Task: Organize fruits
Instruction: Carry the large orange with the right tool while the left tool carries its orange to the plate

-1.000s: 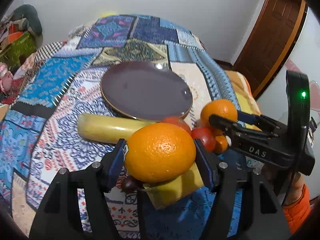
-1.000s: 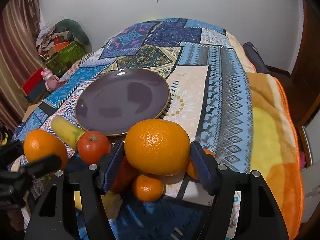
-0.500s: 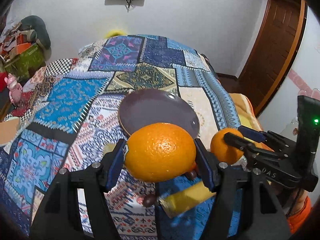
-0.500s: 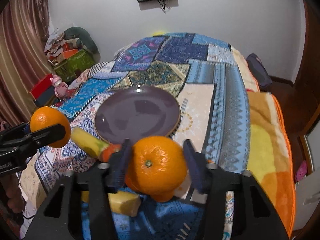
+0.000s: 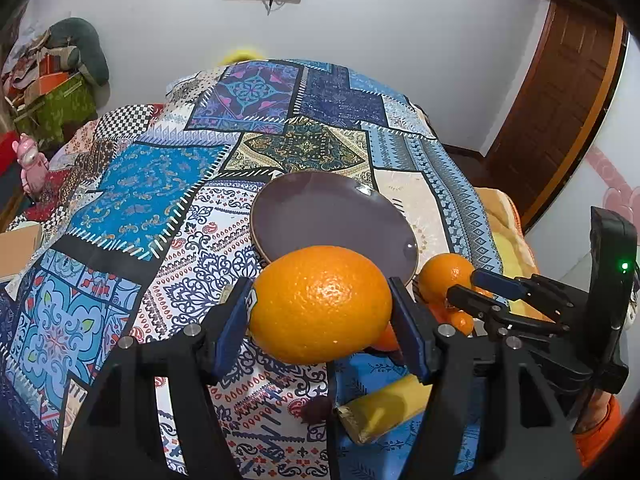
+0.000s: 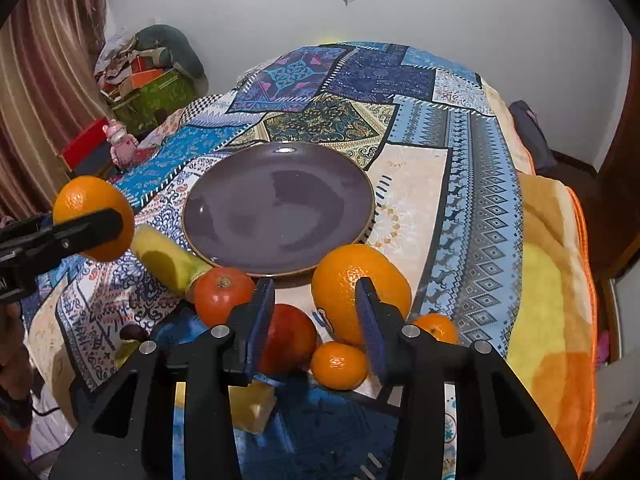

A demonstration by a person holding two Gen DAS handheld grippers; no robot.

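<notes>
While the left tool [image 5: 319, 292] clamps one orange [image 5: 320, 316], right tool [image 6: 314, 286] opening (nothing gripped), one plate [image 6: 280, 200]

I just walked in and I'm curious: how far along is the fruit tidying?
Barely started. Done: nothing, since the plate holds no fruit. In hand: the left gripper clamps a big orange above the bedspread. The right gripper, its jaws opening, grips nothing; a second orange sits just beyond its tips. Left: the banana, the red fruit and the small oranges lie beside the plate.
</notes>
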